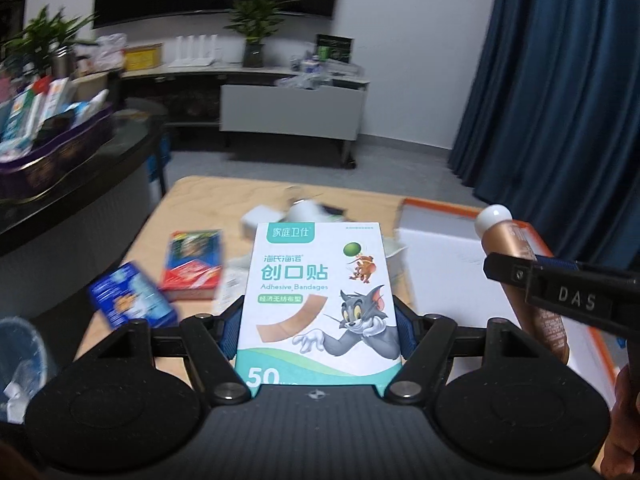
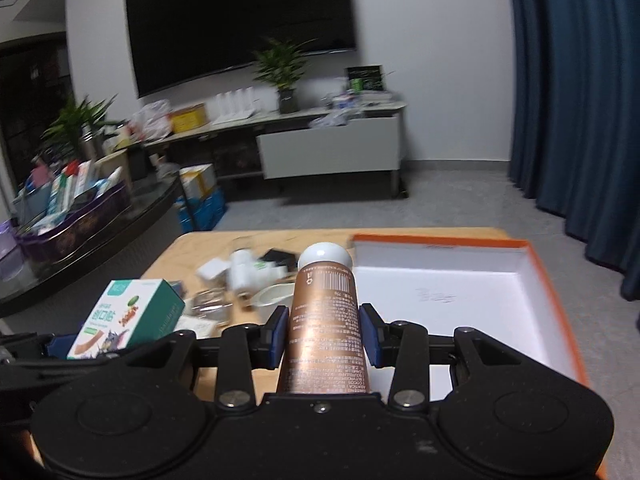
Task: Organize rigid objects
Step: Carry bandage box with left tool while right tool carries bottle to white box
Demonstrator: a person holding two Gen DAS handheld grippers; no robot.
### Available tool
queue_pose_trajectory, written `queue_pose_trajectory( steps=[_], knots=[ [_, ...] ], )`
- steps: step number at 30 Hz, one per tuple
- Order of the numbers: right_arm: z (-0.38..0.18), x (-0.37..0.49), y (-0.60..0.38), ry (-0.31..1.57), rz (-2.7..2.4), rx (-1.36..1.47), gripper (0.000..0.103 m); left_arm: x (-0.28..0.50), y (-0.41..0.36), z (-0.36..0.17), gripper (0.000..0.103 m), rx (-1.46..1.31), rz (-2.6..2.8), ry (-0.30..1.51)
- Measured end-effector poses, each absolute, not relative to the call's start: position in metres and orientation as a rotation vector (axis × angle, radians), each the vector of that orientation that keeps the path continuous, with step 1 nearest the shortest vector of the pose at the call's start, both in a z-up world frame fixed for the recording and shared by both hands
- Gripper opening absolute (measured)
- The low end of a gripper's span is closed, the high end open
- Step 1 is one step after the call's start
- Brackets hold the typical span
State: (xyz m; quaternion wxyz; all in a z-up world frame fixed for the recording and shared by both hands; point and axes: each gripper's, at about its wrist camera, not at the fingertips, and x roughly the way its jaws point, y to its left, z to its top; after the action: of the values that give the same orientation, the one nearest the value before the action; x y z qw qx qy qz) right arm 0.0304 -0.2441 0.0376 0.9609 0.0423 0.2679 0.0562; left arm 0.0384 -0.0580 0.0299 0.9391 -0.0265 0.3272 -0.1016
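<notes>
My left gripper (image 1: 318,324) is shut on a white and teal box of adhesive bandages (image 1: 320,300) with a cartoon cat, held above the wooden table (image 1: 192,196). The box also shows in the right wrist view (image 2: 128,316) at the left. My right gripper (image 2: 325,334) is shut on a copper tube with a white cap (image 2: 324,320), held above the table near the open orange-rimmed white box (image 2: 460,296). In the left wrist view the tube (image 1: 520,264) and the orange-rimmed box (image 1: 452,272) are at the right.
On the table lie a red box (image 1: 192,260), a blue box (image 1: 132,300), white bottles (image 2: 246,272), a white bowl (image 2: 272,296) and small clutter. A dark side table (image 1: 80,176) with a purple tin of items stands at the left. A blue curtain (image 1: 560,80) hangs at the right.
</notes>
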Motion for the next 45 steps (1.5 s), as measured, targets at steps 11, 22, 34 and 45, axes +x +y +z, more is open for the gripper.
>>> queue_pose_trajectory(
  steps=[11, 22, 34, 45],
  knots=[
    [0.046, 0.025, -0.315, 0.507, -0.014, 0.134, 0.047, 0.074, -0.129, 0.033, 0.071, 0.014, -0.326, 0.67],
    [0.031, 0.045, -0.345, 0.523, -0.041, 0.179, 0.047, 0.094, -0.163, 0.022, 0.071, 0.087, -0.354, 0.687],
    [0.019, 0.068, -0.347, 0.563, -0.04, 0.193, 0.047, 0.102, -0.174, 0.019, 0.071, 0.106, -0.349, 0.7],
    [0.02, 0.074, -0.348, 0.569, -0.041, 0.189, 0.047, 0.105, -0.176, 0.019, 0.071, 0.099, -0.348, 0.707]
  ],
)
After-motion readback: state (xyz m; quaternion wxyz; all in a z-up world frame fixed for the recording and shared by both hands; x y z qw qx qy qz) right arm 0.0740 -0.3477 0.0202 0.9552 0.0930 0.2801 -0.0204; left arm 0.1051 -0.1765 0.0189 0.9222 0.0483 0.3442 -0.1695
